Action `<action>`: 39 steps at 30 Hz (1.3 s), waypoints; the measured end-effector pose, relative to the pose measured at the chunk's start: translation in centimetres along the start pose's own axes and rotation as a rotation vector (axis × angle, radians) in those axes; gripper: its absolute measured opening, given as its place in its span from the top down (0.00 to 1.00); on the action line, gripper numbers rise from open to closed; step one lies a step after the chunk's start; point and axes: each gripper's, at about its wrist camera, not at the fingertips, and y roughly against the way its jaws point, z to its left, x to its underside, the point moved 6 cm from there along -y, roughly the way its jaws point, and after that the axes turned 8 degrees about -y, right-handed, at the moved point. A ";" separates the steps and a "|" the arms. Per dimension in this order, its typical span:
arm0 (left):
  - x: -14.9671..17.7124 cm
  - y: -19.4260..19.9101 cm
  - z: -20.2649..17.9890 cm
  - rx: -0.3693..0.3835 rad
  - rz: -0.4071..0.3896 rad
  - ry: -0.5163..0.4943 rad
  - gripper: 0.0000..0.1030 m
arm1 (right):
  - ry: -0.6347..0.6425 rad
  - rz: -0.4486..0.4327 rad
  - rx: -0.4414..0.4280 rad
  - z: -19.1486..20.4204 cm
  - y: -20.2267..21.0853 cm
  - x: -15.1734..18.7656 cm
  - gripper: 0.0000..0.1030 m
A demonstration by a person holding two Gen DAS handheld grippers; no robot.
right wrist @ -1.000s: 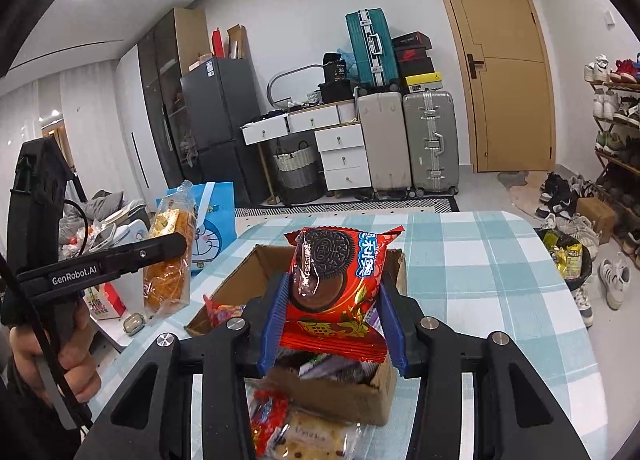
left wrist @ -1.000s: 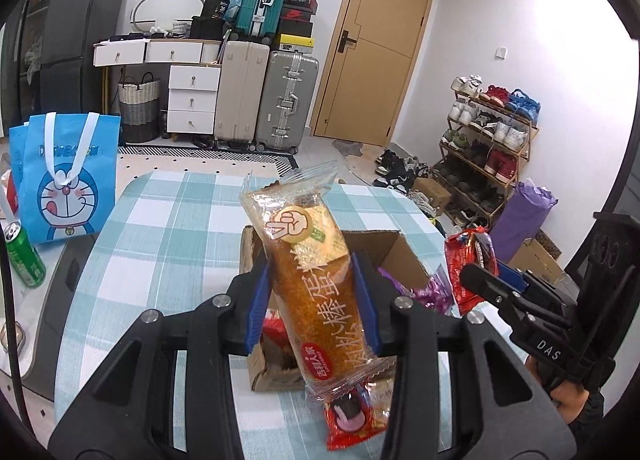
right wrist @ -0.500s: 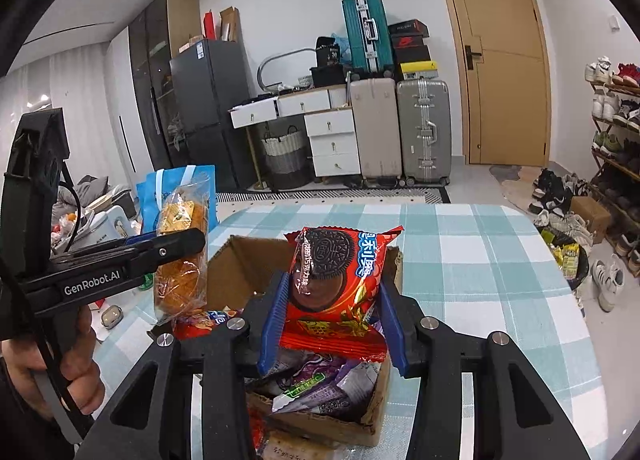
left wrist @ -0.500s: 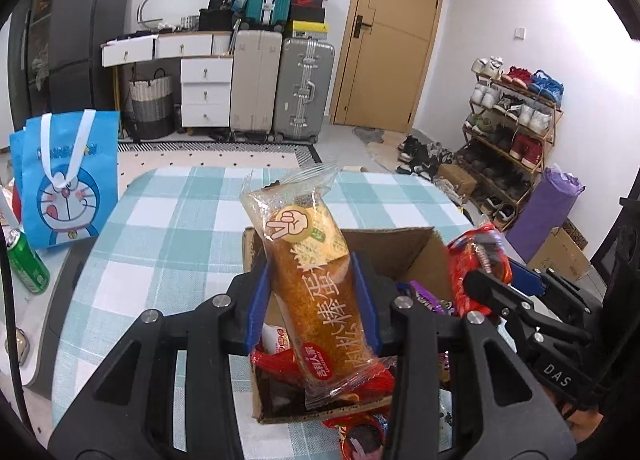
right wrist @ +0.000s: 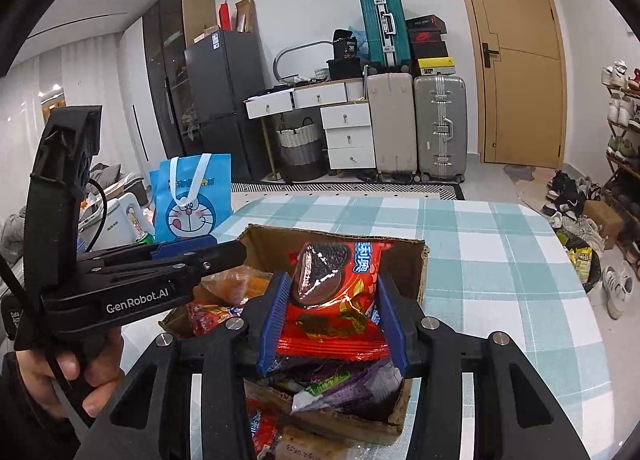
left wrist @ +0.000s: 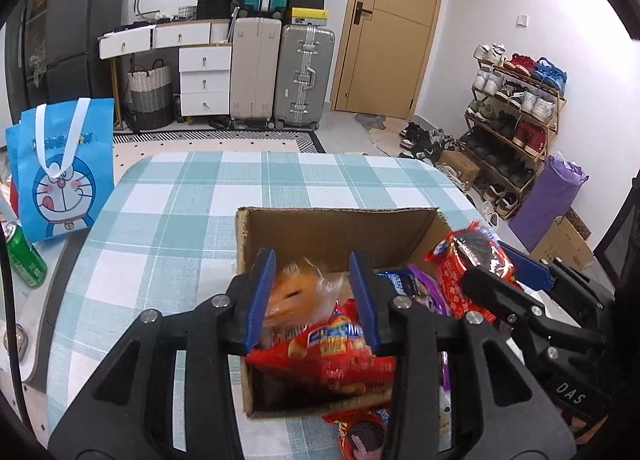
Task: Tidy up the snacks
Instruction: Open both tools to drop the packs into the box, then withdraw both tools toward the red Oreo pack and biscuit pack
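**Cake packet dropped into the box; cookie pack held above it**

A second ago the left gripper (left wrist: 312, 300) clamped the long clear-wrapped orange cake packet (left wrist: 298, 294) upright above the bench; now its jaws stand apart and the packet lies blurred between them, down inside the open brown cardboard box (left wrist: 340, 220). Whether it has come to rest cannot be told.

The round bench with the teal-and-white checked cloth (left wrist: 180, 212) has bare cloth beyond the box's far wall and along its left side, out to the curved edge. In the right wrist view the cloth to the right of the box (right wrist: 500, 280) is also bare up to the rim. The blue cartoon-cat tote bag (left wrist: 60, 164) stands off the bench's left edge, with a green drink can (left wrist: 24, 260) just beside it.

The box is nearly full: red and purple snack wrappers (left wrist: 340, 344) are heaped against its near wall, and more red packets (left wrist: 360, 428) lie on the cloth just outside that wall.

The right gripper (right wrist: 332, 308) hangs over the box's near half, jaws closed on the red chocolate sandwich-cookie pack (right wrist: 336, 292), which stands upright and clear of the box's far edge.
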 end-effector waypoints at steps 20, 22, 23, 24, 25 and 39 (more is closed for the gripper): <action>5.0 6.9 -0.4 0.006 -0.035 -0.099 0.01 | -0.017 -0.025 0.069 -2.4 5.8 3.0 0.01; 6.1 7.6 -0.3 0.001 -0.032 -0.101 0.01 | -0.037 -0.007 0.069 -2.7 6.2 3.6 0.01; 6.4 7.9 -0.2 -0.001 -0.029 -0.099 0.01 | -0.045 0.008 0.066 -2.9 6.5 4.1 0.01; 6.9 8.1 -0.1 0.000 -0.025 -0.096 0.01 | -0.049 0.020 0.065 -3.1 6.6 4.5 0.01; 7.4 8.4 -0.1 0.004 -0.021 -0.091 0.01 | -0.050 0.037 0.066 -3.2 6.8 4.9 0.01; 13.8 8.4 0.8 0.027 0.090 -0.031 0.01 | -0.079 0.201 0.108 -3.2 6.5 10.2 0.01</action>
